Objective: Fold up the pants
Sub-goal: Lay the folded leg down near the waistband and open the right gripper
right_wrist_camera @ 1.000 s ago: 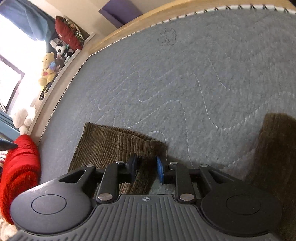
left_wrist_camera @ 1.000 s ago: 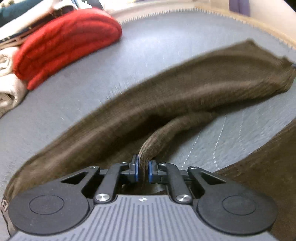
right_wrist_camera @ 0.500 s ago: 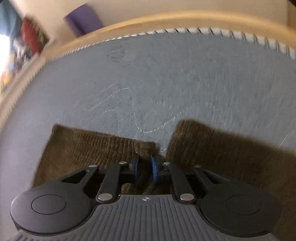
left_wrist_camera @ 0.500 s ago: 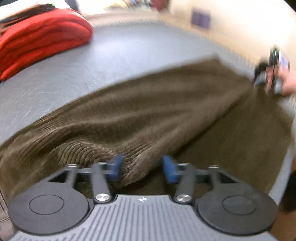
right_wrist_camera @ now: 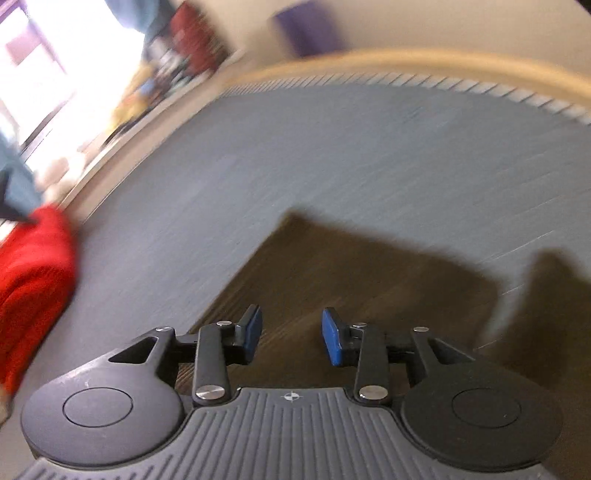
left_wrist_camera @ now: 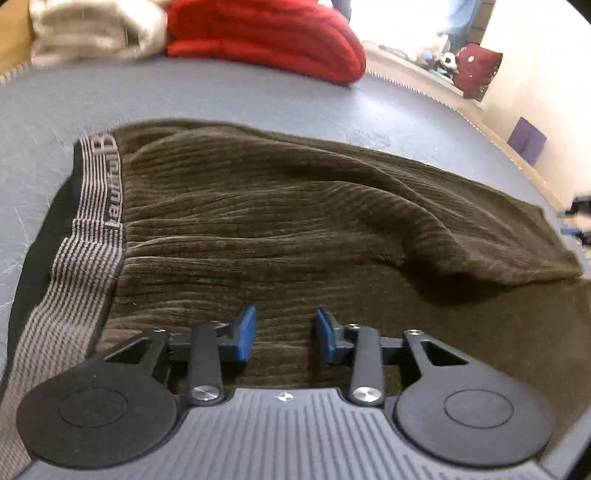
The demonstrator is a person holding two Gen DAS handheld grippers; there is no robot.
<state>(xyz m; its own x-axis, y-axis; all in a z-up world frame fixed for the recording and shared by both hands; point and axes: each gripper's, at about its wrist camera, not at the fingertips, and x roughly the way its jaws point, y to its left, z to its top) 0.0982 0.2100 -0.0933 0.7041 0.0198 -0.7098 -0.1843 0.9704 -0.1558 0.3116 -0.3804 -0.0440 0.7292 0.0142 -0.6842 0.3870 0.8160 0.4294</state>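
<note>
Brown corduroy pants (left_wrist_camera: pixel 295 229) lie on the grey-blue quilted bed cover (left_wrist_camera: pixel 221 96), one leg folded over the other. Their striped grey and black waistband (left_wrist_camera: pixel 85 236) is at the left in the left wrist view. My left gripper (left_wrist_camera: pixel 284 332) is open and empty just above the cloth near the waist. My right gripper (right_wrist_camera: pixel 291 332) is open and empty above the leg end of the pants (right_wrist_camera: pixel 351 273); this view is motion-blurred. The right gripper also shows faintly at the right edge of the left wrist view (left_wrist_camera: pixel 580 221).
A folded red garment (left_wrist_camera: pixel 266 33) and a beige one (left_wrist_camera: pixel 96 29) lie at the far side of the bed. The red garment also shows at the left in the right wrist view (right_wrist_camera: pixel 33 280). The wooden bed edge (right_wrist_camera: pixel 406 62) runs behind.
Both grippers have let go of the pants and opened. The top leg now lies folded over the lower one. Both grippers have swung to new angles.
</note>
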